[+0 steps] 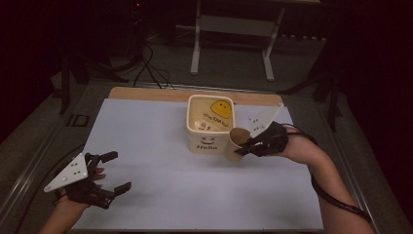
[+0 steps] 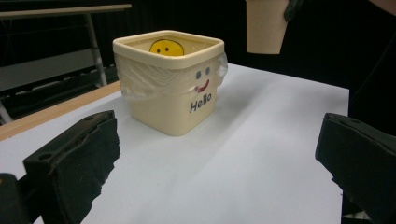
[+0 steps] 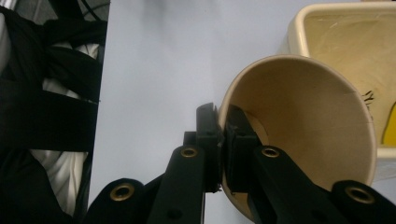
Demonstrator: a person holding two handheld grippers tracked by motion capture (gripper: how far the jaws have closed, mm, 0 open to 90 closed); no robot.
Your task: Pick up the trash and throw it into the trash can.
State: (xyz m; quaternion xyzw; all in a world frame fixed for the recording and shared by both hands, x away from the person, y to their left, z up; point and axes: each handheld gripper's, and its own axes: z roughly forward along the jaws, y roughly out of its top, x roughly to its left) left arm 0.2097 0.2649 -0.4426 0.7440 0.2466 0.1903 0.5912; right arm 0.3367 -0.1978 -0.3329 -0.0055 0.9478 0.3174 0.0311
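A brown paper cup (image 1: 236,142) hangs in the air just right of a cream square bin (image 1: 210,123). My right gripper (image 1: 245,145) is shut on the cup's rim, one jaw inside and one outside, as the right gripper view shows at the cup (image 3: 303,126) wall by the right gripper (image 3: 223,144). The bin (image 2: 169,79) reads "Hello", has a smiley face and a thin plastic liner; the cup (image 2: 265,25) floats above its far side in the left gripper view. My left gripper (image 1: 113,171) rests at the table's front left, open and holding nothing, far from both.
A white sheet (image 1: 160,161) covers the table, with a wooden strip (image 1: 146,93) along its far edge. Behind the table a light metal stand (image 1: 233,29) and cables (image 1: 146,68) lie on the dark floor. A cable trails from the right forearm (image 1: 336,195).
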